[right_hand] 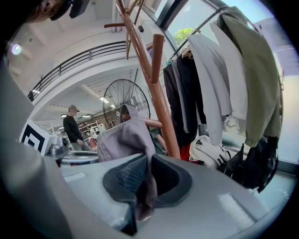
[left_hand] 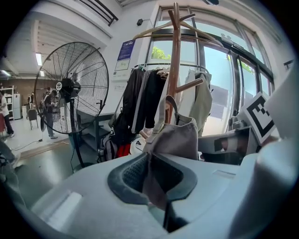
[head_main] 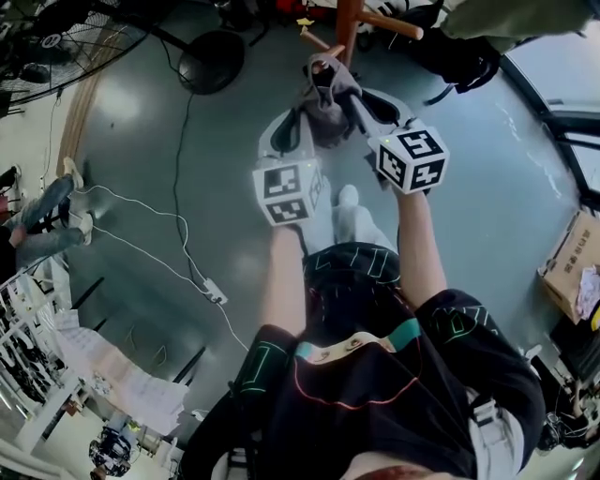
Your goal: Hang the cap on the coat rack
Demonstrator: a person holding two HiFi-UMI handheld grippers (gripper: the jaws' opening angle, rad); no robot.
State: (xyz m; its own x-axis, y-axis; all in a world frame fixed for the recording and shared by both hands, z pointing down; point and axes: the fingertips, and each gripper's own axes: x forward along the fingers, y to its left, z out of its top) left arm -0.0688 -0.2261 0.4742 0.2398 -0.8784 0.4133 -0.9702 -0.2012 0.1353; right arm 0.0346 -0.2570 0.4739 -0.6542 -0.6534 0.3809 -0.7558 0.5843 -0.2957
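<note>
No legible text or labels

Taupe-grey cap [head_main: 328, 111], red-brown coat rack [head_main: 349, 23]
Pale grey left gripper [head_main: 307, 114] and right gripper [head_main: 352, 96]; cubes [head_main: 289, 192] black-and-white squares; floor [head_main: 141, 141] grey-green.

From the head camera we look steeply down past the person's arms to the floor [head_main: 141, 150], with the left gripper [head_main: 298, 120] and right gripper [head_main: 361, 105] close below us at upper centre. Each gripper camera sits just behind its own jaws (so near that the gripper body fills the lower frame) and faces outward across the room. All three views share the coat rack [head_main: 349, 23], the cap [head_main: 328, 108] and the fan [head_main: 56, 42]. The left gripper view has the rack at centre and the fan at left; the right gripper view has both near centre.
</note>
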